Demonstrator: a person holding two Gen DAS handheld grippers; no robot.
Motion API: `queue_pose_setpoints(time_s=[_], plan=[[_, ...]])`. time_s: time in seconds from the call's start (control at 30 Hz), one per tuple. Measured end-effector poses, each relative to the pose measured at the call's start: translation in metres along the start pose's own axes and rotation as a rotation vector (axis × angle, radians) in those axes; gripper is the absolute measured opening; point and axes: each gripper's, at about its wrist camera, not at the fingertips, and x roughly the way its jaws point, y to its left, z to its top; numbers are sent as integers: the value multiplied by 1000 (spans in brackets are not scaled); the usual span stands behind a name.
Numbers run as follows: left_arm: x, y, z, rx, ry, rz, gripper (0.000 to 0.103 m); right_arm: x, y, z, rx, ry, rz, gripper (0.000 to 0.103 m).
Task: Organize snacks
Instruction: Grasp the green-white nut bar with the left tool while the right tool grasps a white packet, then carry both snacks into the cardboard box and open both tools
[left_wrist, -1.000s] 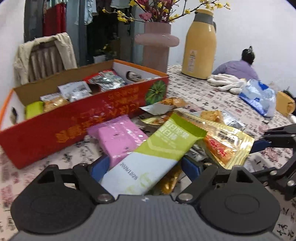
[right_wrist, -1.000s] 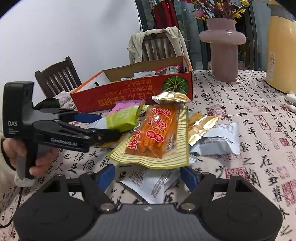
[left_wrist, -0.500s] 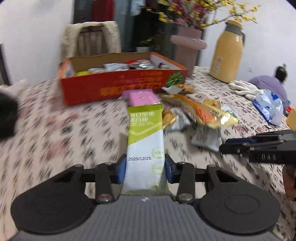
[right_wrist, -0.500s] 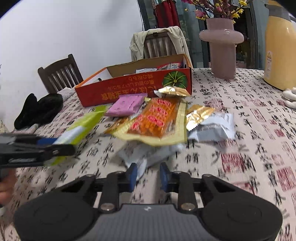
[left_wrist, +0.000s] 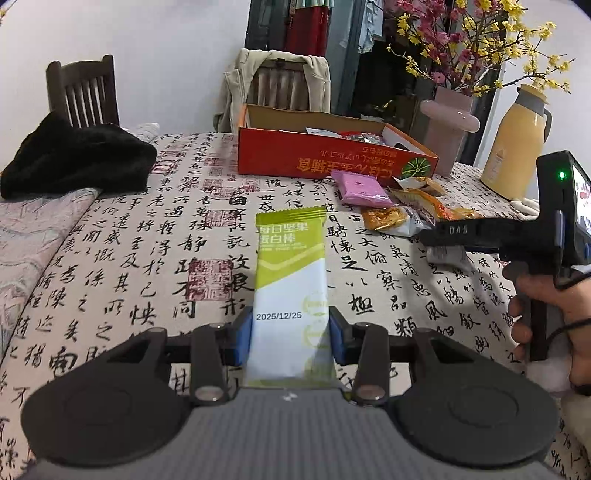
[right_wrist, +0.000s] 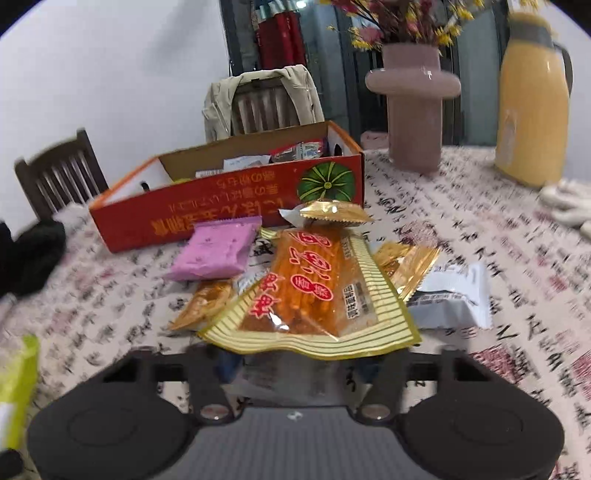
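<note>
My left gripper (left_wrist: 291, 338) is shut on a green and white snack bar (left_wrist: 291, 280), held above the table and well back from the red snack box (left_wrist: 325, 158). My right gripper (right_wrist: 295, 365) is blurred; its fingers are hidden under a gold and orange snack packet (right_wrist: 314, 295), with a silver wrapper between them, so I cannot tell how the jaws stand. The snack pile lies in front of the box (right_wrist: 221, 210): a pink packet (right_wrist: 214, 254), gold wrappers and a white packet (right_wrist: 454, 299). The box holds several snacks.
A pink vase (right_wrist: 413, 110) and a yellow thermos (right_wrist: 532, 99) stand at the back right. White gloves (right_wrist: 569, 203) lie at the right. Black cloth (left_wrist: 74, 155) lies at the left. Chairs stand behind the table. The right gripper's handle (left_wrist: 517, 236) shows at the right.
My left gripper has pulled further back and left with the green bar. My right gripper has moved in on the pile, under the gold and orange packet.
</note>
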Motion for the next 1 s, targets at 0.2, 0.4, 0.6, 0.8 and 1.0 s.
queue_pose_setpoints(time_s=[0.2, 0.4, 0.6, 0.8, 1.0], plan=[[-13, -11, -29, 26, 5, 56, 41, -50, -16, -38, -93, 10, 102, 39], [-41, -37, -62, 92, 13, 60, 42, -125, -25, -88, -182, 30, 253, 39], [-50, -56, -73, 146, 11, 76, 44, -162, -20, -119, -268, 2, 269, 39], [-38, -51, -62, 105, 25, 41, 42, -168, -21, -122, -262, -12, 289, 39], [-42, -40, -49, 51, 3, 25, 40, -170, -31, -113, -223, -31, 325, 39]])
